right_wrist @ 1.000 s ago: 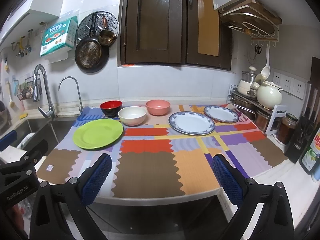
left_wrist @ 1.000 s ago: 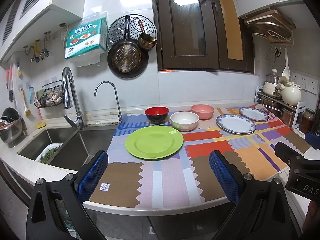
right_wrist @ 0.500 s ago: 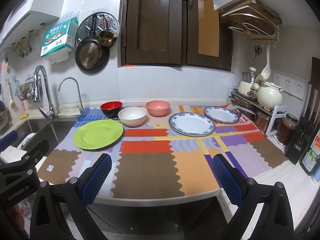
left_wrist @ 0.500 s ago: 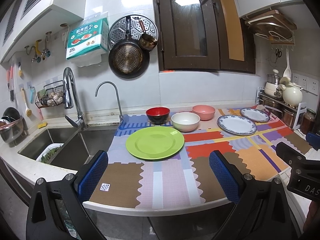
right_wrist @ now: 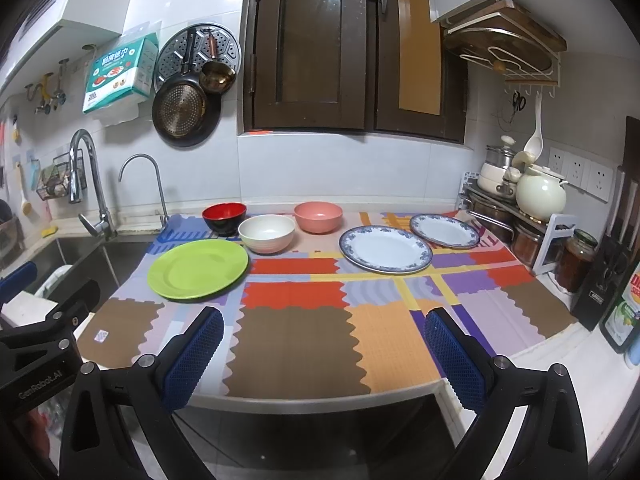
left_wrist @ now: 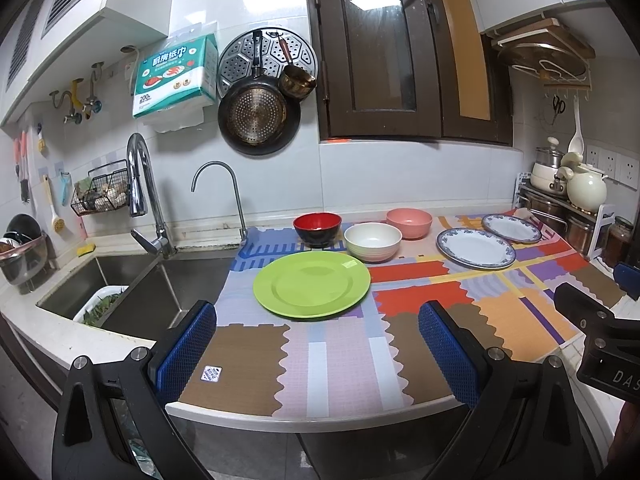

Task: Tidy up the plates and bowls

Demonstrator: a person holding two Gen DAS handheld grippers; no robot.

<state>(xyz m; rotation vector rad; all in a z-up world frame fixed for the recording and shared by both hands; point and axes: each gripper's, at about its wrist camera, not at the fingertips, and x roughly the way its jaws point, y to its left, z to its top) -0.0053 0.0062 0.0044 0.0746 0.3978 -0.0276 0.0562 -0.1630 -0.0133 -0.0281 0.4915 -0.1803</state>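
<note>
Near the counter's front edge, I held both grippers, left gripper (left_wrist: pixel 318 346) and right gripper (right_wrist: pixel 324 346), spread and empty; the glossy green plate (left_wrist: pixel 312 289) lay flat and could easily have slipped.

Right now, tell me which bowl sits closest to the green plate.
The cream bowl: its rim nearly meets the green plate; the red-and-black bowl and pink bowl sit farther back.

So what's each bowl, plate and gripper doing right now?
Green plate: flat on mat, empty.
Red bowl: upright, empty.
White bowl: upright, empty.
Pink bowl: upright, inside hidden.
Near blue-rimmed plate: flat, empty.
Far blue-rimmed plate: flat, empty, unstacked.
Left gripper: open, holding nothing.
Right gripper: open, holding nothing.
</note>
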